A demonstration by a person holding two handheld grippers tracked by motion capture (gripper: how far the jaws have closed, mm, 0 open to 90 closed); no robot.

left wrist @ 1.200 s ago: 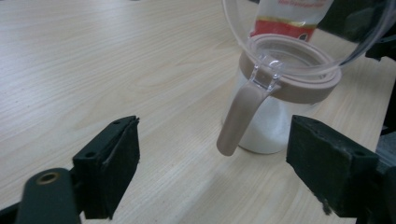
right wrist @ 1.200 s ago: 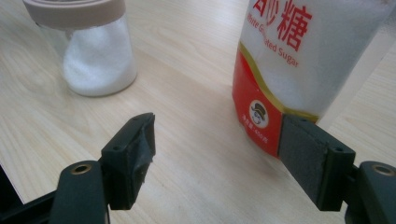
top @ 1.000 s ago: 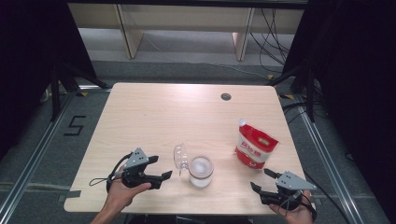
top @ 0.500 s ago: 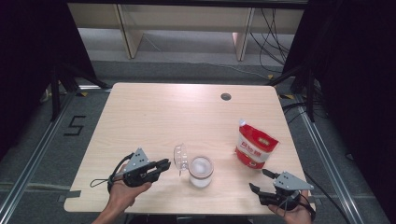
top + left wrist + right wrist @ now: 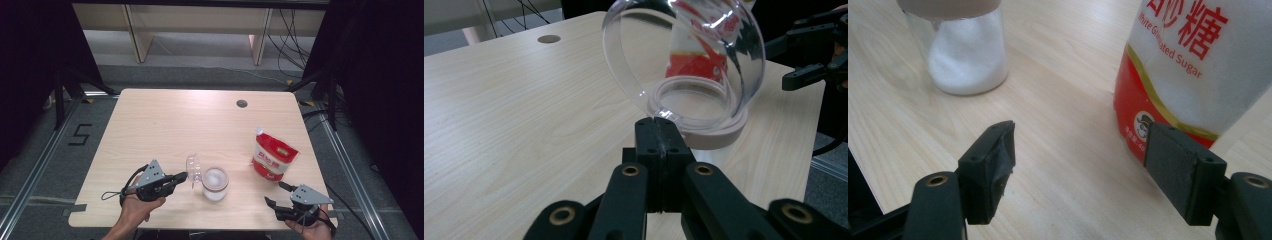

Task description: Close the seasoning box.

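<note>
Left gripper (image 5: 659,125): its jaws have just been closing and are now lying pressed together, their tips meeting the rim of the clear hinged lid (image 5: 684,55) of the jar (image 5: 215,183); whether a thin edge of the lid is being pinched between them is hard to tell. The lid is standing tilted open beside the jar's pale collar. The jar, holding white granules, is sitting near the table's (image 5: 165,125) front edge, between the two hands. Right gripper (image 5: 1078,165): its jaws are standing spread apart with nothing between them, hovering over bare wood. The sugar bag (image 5: 1193,65) is standing upright just beyond the right gripper, apart from the jar.
</note>
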